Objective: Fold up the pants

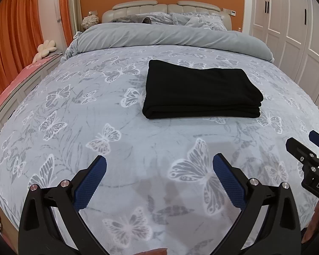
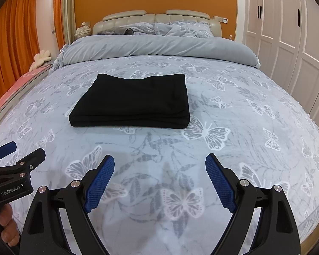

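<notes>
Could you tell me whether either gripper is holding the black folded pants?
No, the black folded pants lie alone on the butterfly-print bedspread, both grippers open.

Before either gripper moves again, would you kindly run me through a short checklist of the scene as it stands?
1. Black pants folded into a compact stack: ok.
2. Stack edges aligned: cannot tell at the far side.
3. Left gripper open, holding nothing: ok.
4. Right gripper open, holding nothing: ok.
5. Both grippers apart from the pants, on the near side: ok.
6. Pants lying flat on the butterfly bedspread: ok.
</notes>
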Demonstrator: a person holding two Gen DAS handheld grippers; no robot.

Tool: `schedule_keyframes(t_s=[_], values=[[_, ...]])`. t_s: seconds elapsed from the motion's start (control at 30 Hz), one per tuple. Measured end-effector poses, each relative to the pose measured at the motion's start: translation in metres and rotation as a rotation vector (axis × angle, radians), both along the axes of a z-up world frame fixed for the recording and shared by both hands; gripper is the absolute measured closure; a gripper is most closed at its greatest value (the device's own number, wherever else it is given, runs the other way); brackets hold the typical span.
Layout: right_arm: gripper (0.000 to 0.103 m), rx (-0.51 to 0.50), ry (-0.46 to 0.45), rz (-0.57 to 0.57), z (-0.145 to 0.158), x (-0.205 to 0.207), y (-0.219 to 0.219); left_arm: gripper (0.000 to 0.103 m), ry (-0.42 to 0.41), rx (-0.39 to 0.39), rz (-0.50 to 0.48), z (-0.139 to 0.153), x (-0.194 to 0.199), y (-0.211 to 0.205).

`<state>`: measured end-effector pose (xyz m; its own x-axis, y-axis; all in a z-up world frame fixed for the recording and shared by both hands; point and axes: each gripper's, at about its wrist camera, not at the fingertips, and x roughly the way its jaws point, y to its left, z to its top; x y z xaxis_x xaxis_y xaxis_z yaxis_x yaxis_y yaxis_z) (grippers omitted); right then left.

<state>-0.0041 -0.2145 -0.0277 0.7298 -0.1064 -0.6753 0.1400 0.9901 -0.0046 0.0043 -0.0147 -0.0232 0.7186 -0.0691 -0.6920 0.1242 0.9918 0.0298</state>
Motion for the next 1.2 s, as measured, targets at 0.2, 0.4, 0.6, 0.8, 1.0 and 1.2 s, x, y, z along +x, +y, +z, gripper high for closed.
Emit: schedule_keyframes(t_s=[0.2,0.4,0.6,0.8,1.0,1.2], values=[[0.018,0.000,0.002,0.001,0.0001,0.0008,-0.0002,0.005,0.002,-0.001,0.000,-0.0001,-0.0002,-0.0001],[0.018,0.000,0.001,-0.001,-0.0002,0.0000,0.0008,0.005,0.004,-0.002,-0.002,-0.0003,-0.0006,-0.0004],[0.018,-0.001,0.001,-0.002,-0.0003,-0.0005,0.0016,0.005,0.004,-0.004,0.000,-0.0003,-0.0007,-0.0008],[0.018,-0.002,0.000,-0.002,-0.0004,-0.0007,0.0021,0.005,0.003,-0.001,0.000,-0.0002,-0.0004,-0.0007],[0.018,-0.002,0.001,-0.001,-0.0004,-0.0002,0.0023,0.005,0.013,-0.012,-0.003,-0.0015,-0.0008,-0.0002],[0.018,-0.003,0.002,-0.001,-0.0005,-0.0003,0.0029,0.005,0.012,-0.011,-0.005,-0.0016,0.0001,0.0007]])
